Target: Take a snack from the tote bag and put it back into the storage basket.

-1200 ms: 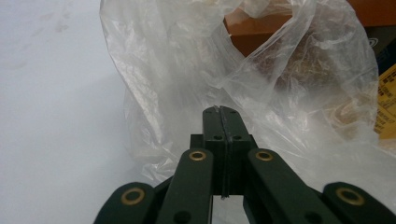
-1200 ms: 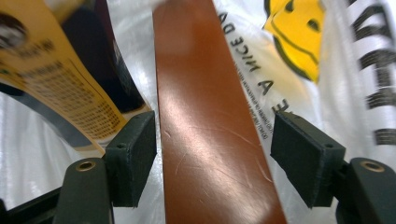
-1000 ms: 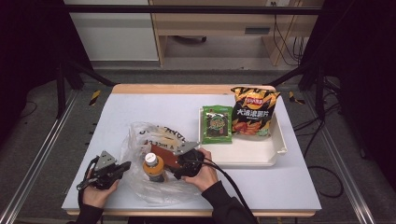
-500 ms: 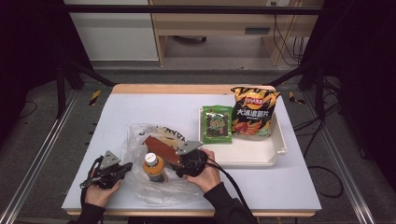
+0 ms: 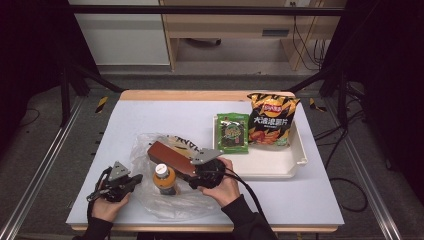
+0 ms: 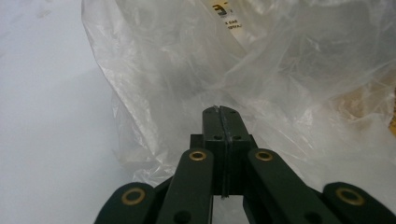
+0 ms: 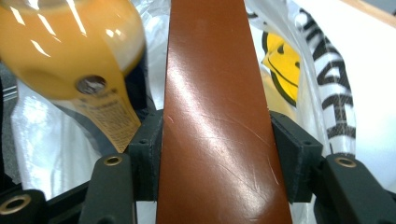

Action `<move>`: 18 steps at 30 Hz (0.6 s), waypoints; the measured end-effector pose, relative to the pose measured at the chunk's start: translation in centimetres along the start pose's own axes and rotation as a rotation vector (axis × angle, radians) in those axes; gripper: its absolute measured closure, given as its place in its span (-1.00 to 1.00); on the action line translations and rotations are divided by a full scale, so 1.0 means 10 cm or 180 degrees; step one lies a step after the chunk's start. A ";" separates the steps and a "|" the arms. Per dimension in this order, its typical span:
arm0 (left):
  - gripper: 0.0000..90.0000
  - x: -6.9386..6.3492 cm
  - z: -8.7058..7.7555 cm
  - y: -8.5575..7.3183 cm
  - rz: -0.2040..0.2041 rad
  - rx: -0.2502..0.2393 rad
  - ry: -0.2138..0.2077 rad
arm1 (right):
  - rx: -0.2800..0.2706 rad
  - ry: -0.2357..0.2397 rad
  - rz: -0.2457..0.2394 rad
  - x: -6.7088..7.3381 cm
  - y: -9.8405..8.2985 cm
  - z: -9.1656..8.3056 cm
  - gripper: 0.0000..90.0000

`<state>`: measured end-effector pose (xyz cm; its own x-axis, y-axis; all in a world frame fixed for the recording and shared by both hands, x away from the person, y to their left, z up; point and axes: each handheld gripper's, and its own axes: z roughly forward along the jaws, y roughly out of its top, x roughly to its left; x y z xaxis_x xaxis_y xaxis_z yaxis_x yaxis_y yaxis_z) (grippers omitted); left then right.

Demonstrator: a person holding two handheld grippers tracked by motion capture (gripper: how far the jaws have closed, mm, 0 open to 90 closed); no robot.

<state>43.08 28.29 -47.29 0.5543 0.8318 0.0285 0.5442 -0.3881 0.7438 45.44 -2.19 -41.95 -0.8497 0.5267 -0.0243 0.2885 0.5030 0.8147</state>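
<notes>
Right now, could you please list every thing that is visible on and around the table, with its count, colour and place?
plastic bag: one, clear with a yellow smiley print, front left of the table
brown box: one, glossy reddish brown, at the bag, between the right gripper's pads
bottle: one, orange drink, upright on the bag
tray: one, cream, right half of the table
green packet: one, in the tray's left part
chip bag: one, orange and black, in the tray's back
table: one, white top
left gripper: black, shut on the bag's film
right gripper: black, holding the box
</notes>
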 end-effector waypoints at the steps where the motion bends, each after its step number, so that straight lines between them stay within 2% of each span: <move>1: 1.00 0.00 0.00 0.00 -0.0005 0.0001 -0.0002 | -0.0025 0.0007 0.0006 0.00 0.01 -0.01 -0.03; 11: 1.00 0.01 -0.01 0.00 -0.0022 -0.0022 0.0002 | -0.0189 -0.0008 -0.0002 -0.02 0.17 -0.19 -0.03; 18: 1.00 0.02 -0.11 0.01 -0.0076 -0.0244 -0.0008 | -0.0227 -0.0028 -0.0014 -0.04 0.25 -0.29 -0.03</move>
<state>42.56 28.85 -46.43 0.5433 0.8395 0.0086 0.5075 -0.3365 0.7932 45.24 -3.17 -38.27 -0.8469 0.5307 -0.0326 0.2524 0.4553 0.8538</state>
